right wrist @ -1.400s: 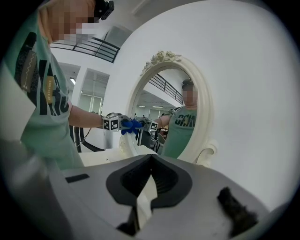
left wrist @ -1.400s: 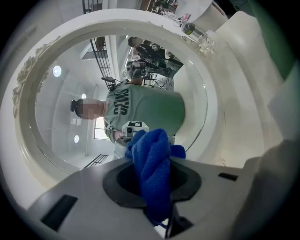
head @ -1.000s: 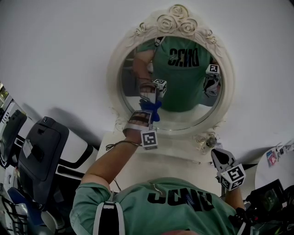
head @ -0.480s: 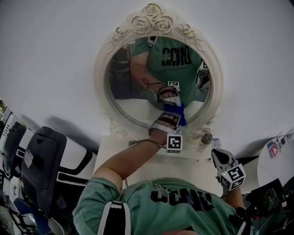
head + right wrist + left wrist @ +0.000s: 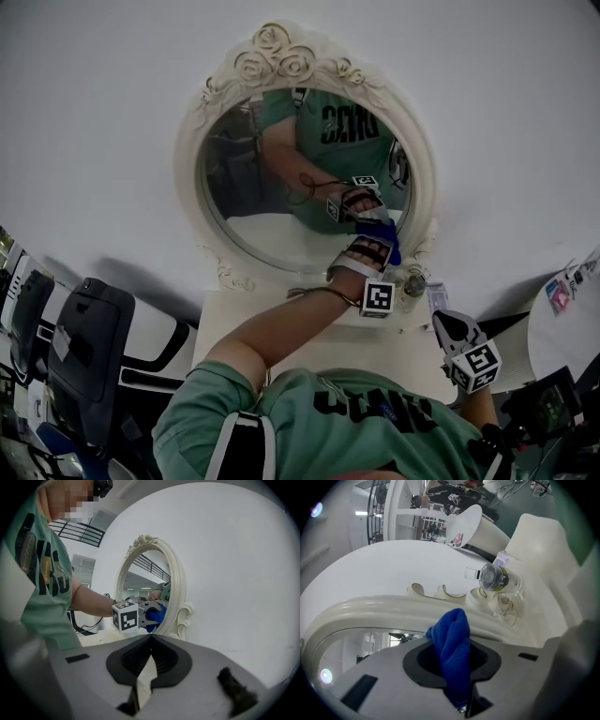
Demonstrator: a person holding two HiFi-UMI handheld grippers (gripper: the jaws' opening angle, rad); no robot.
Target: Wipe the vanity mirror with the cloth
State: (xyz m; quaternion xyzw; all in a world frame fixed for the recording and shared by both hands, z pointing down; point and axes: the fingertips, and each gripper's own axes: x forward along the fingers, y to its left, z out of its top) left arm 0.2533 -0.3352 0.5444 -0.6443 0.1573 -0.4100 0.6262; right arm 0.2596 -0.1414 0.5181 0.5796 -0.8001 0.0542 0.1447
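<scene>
The oval vanity mirror in its cream, rose-topped frame leans on the white wall. My left gripper is shut on a blue cloth and presses it to the glass at the lower right, by the frame. In the left gripper view the cloth bunches out of the gripper just below the frame. My right gripper hangs shut and empty to the right, away from the mirror. From the right gripper I see the mirror side-on with the cloth against it.
A small clear bottle with a dark cap stands at the mirror's lower right foot, on the cream tabletop. A black and white chair is at the left. A round white table shows at the right edge.
My left gripper has carried the cloth rightward and slightly down across the glass, from the lower left part to the lower right edge. The right gripper has stayed put.
</scene>
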